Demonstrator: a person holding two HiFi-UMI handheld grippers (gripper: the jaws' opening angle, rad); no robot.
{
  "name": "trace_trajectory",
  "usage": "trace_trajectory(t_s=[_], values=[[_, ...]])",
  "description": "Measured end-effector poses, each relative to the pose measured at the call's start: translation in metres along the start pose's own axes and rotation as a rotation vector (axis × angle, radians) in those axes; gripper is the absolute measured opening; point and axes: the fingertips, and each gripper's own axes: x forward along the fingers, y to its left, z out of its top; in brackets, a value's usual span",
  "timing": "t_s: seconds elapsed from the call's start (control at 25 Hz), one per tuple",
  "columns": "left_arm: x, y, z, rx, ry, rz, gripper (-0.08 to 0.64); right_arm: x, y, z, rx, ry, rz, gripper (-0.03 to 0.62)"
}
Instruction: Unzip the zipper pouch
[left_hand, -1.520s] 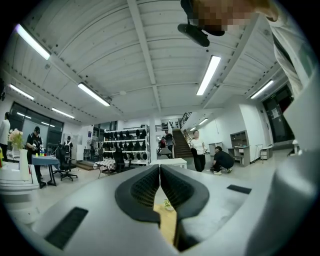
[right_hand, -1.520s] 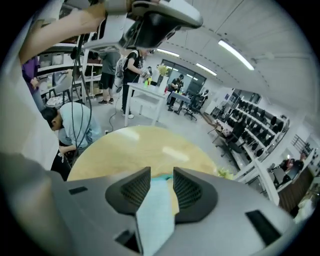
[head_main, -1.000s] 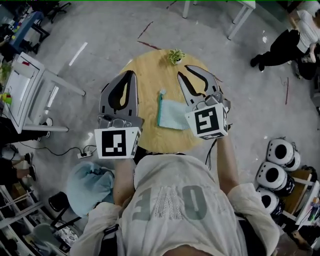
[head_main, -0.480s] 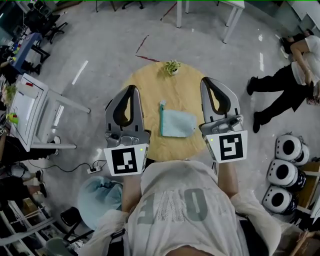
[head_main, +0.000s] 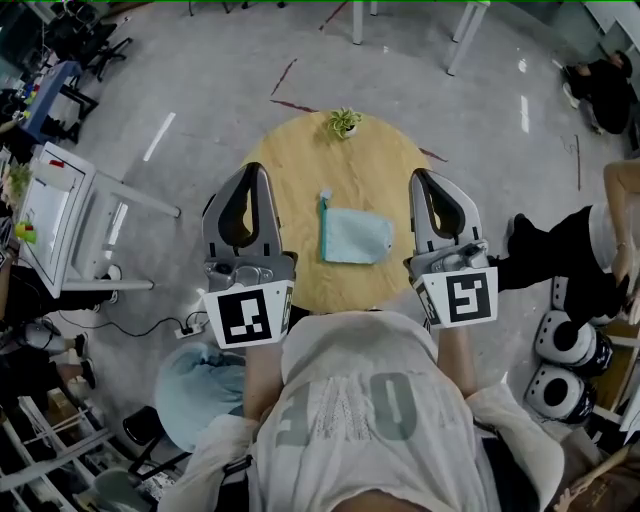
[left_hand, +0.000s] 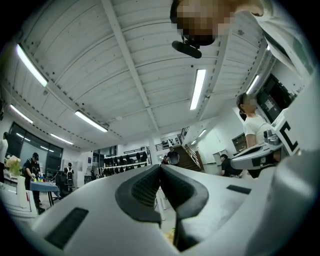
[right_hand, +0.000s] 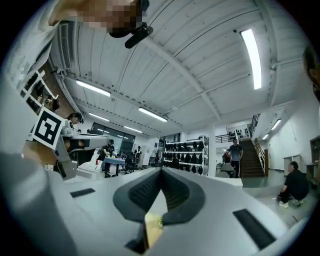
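A light blue zipper pouch (head_main: 355, 238) lies flat in the middle of the round wooden table (head_main: 300, 170), its zipper edge along the left side. My left gripper (head_main: 253, 168) hovers over the table's left edge, left of the pouch, jaws shut and empty. To the right of the pouch, my right gripper (head_main: 420, 175) is held over the table's right edge, also shut with nothing in it. Neither touches the pouch. In the left gripper view the left gripper (left_hand: 160, 166) points across the room with its pads together. The right gripper (right_hand: 161, 170) does the same in its own view.
A small potted plant (head_main: 343, 122) stands at the table's far edge. A white desk (head_main: 60, 215) stands at the left, and a teal bag (head_main: 195, 375) lies on the floor beside me. White round helmets (head_main: 565, 340) are stacked at the right near a person's legs (head_main: 560, 250).
The right gripper's jaws went from open to shut, empty, and it rolled upright while swinging right, away from the pouch. The left gripper rose slightly. The pouch has not moved.
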Motion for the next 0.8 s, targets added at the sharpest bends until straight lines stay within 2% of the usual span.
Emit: trace_trajectory(t_s=[0.4, 0.8], values=[[0.0035, -0.0024, -0.0023, -0.024, 0.001, -0.006, 0.026, 0.0028, -0.0054, 0.0018, -0.006, 0.0, -0.01, 0.029], [0.007, -0.0041, -0.0045, -0.017, 0.004, -0.027, 0.026, 0.0025, -0.008, -0.0026, -0.011, 0.023, -0.019, 0.029]])
